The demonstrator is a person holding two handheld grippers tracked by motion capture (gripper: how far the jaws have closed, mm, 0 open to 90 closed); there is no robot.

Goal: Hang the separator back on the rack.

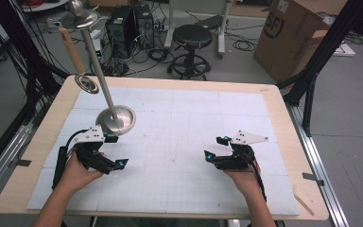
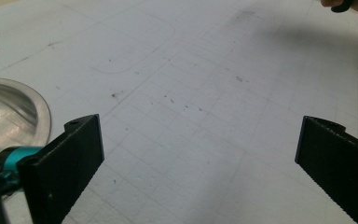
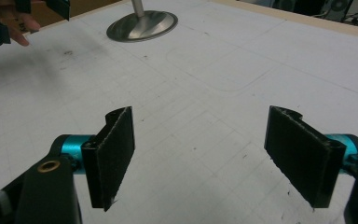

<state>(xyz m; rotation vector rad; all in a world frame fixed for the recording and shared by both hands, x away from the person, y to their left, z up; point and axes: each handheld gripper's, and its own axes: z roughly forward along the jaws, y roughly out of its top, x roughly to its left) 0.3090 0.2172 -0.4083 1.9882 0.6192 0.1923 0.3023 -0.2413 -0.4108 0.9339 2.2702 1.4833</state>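
A metal stand with a round base and a tall slanted pole rises from the left part of the white grid mat. A wooden-handled piece with a metal ring hangs beside the pole. My left gripper rests just in front of the base, open, nothing between its jaws. In the left gripper view the left gripper stands wide over bare mat, the base rim at left. My right gripper sits at the mat's right, open and empty. The right gripper faces the base.
The mat lies on a wooden table. Behind the table stand a black stool, computer towers with cables, and a cardboard box. A black frame leg runs down at the right edge.
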